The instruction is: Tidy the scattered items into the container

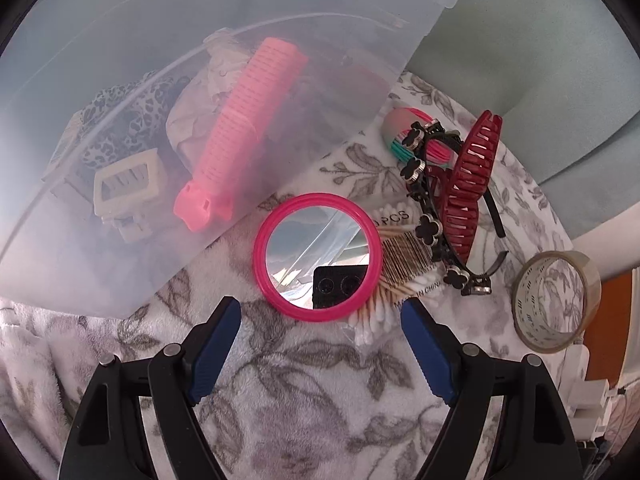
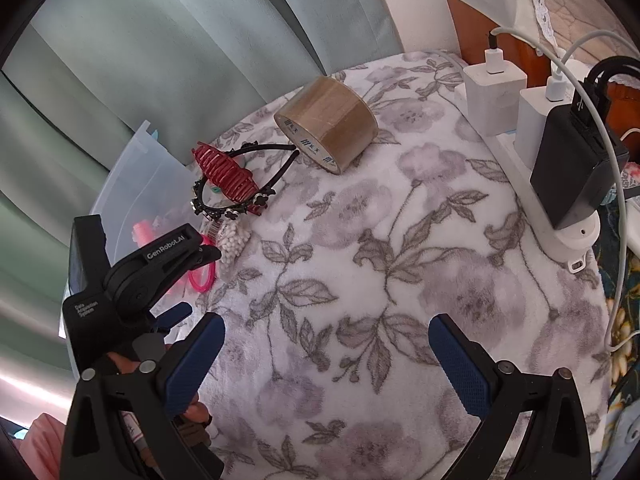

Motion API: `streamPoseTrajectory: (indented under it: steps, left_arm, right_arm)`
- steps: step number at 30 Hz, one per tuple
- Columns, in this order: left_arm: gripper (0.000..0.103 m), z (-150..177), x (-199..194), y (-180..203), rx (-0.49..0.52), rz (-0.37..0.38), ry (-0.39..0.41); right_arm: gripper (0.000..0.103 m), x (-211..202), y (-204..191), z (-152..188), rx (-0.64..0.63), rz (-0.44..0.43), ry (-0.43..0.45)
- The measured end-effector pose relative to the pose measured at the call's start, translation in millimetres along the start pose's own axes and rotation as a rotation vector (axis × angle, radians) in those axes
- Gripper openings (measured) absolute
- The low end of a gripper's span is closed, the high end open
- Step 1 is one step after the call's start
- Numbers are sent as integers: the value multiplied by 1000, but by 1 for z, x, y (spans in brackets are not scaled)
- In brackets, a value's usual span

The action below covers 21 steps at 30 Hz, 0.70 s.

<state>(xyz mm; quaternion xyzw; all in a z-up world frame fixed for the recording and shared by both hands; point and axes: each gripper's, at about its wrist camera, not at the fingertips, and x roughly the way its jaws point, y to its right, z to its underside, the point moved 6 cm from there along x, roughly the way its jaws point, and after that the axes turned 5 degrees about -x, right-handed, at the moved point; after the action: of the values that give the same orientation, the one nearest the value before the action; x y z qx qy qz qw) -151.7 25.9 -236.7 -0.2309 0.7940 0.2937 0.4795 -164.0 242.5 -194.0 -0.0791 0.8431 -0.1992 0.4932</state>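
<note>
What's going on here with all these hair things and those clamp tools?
A person is tidying odds and ends off a flowered blanket into a clear plastic box. A pink hair roller and a cream claw clip already lie inside. The left gripper, jaws open and empty, is just short of a round pink mirror. The right gripper is open over bare blanket. A red hair clip, black headband, cotton swabs and tape roll are still outside the box.

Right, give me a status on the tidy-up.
Done: pink roller, cream claw clip and leopard scrunchie are in the clear container. In hand: nothing; left gripper open near the pink mirror. Left: mirror, cotton swabs, headband, red clip, tape.
</note>
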Motion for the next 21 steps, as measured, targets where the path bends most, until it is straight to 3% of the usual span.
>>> streamPoseTrajectory:
  steps: [7, 17, 21]
  left_arm:
    - [71, -8, 7, 5, -37, 20, 18]
    - [32, -7, 1, 16, 4, 58, 35]
    - [32, -7, -1, 18, 37, 36, 43]
  right_arm:
    - [103, 10, 4, 2, 6, 0, -27]
    - [103, 8, 7, 4, 18, -1, -28]
    - [103, 6, 8, 4, 18, 3, -24]
